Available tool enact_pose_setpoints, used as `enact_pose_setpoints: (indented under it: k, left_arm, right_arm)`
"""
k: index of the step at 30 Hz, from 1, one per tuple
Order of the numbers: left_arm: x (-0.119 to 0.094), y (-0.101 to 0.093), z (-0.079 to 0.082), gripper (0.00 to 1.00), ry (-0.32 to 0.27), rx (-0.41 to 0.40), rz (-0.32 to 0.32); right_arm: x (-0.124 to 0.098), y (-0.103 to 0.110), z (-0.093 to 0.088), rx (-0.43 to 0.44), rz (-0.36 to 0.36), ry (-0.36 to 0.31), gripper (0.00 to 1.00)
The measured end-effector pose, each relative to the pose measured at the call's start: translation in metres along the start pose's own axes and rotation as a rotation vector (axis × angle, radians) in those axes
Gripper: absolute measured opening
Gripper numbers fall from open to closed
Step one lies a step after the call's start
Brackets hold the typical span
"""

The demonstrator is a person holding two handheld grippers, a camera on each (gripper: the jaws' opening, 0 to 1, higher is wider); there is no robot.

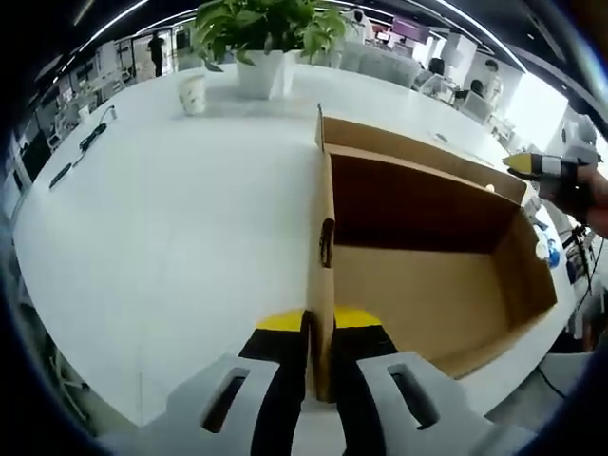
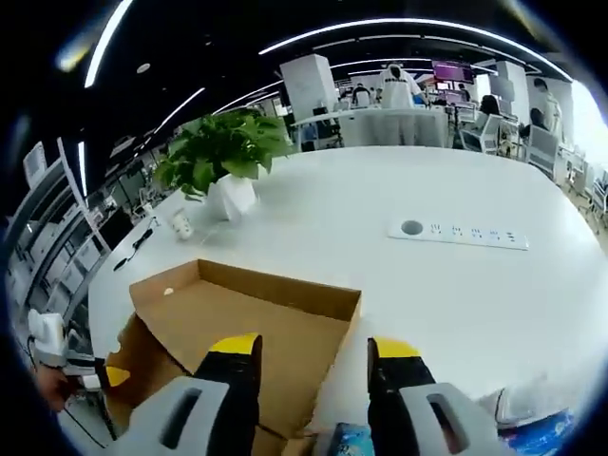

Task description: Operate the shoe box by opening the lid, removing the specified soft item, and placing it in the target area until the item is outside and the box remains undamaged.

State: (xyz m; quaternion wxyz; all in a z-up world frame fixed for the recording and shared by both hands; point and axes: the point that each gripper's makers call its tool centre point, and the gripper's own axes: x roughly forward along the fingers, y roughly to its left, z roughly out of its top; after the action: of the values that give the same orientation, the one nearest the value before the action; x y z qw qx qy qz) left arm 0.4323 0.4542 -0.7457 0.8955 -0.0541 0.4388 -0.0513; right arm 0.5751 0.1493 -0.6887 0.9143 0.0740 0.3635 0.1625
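Left claw (image 1: 321,366): my jaws are pinched onto the near side wall of the shoe box (image 1: 446,294), one yellow-tipped jaw on either face of the cardboard, just below the oval finger hole.
Right claw (image 2: 313,356): jaws spread wide with nothing between them, hanging over the box's right edge; it also appears in the left gripper view as a yellow tip (image 1: 527,164) beyond the far corner of the box.
Shoe box: brown cardboard, open, sitting on the white surface (image 1: 171,237); the interior I can see from the left gripper view is bare brown board.
Lid: the tan flap (image 2: 261,323) spread beneath my right claw looks like the opened lid, though I cannot be sure from this angle.
Soft item: a blue-and-clear crinkled bag (image 2: 537,418) lies on the surface just right of my right claw; whether it is the item I cannot tell.
Potted plant (image 1: 261,43): green leaves in a white pot, well beyond the box.
Paper cup (image 1: 193,93): upright, just left of the pot.
Power strip (image 2: 458,233): white, flat on the surface, well apart from the box.
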Motion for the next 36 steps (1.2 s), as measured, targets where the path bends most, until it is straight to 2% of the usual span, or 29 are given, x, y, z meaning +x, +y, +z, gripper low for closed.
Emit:
enact_pose_setpoints:
  k: [4, 9, 17, 21, 24, 28, 36]
  left_arm:
    - [0.001, 0.0, 0.0, 0.07, 0.003, 0.0, 0.0]
    - [0.004, 0.003, 0.001, 0.07, 0.008, 0.0, 0.001]
    - [0.006, 0.003, 0.001, 0.07, 0.015, 0.01, 0.006]
    - [0.005, 0.004, 0.002, 0.06, 0.015, 0.02, 0.01]
    - [0.006, 0.004, 0.002, 0.06, 0.015, 0.025, 0.013]
    - [0.006, 0.003, 0.002, 0.06, 0.015, 0.041, 0.014]
    - [0.007, 0.002, 0.001, 0.06, 0.014, 0.064, 0.016]
  right_arm:
    - [0.018, -0.01, 0.003, 0.02, -0.009, 0.027, 0.39]
    - [0.039, -0.012, 0.001, 0.025, -0.008, 0.062, 0.37]
    - [0.061, -0.026, -0.013, 0.024, -0.07, 0.145, 0.19]
    - [0.069, -0.035, -0.019, 0.036, -0.081, 0.184, 0.14]
    - [0.071, -0.037, -0.021, 0.067, -0.084, 0.201, 0.08]
    - [0.07, -0.038, -0.022, 0.066, -0.109, 0.215, 0.06]
    - [0.06, -0.04, -0.007, 0.073, -0.136, 0.175, 0.01]
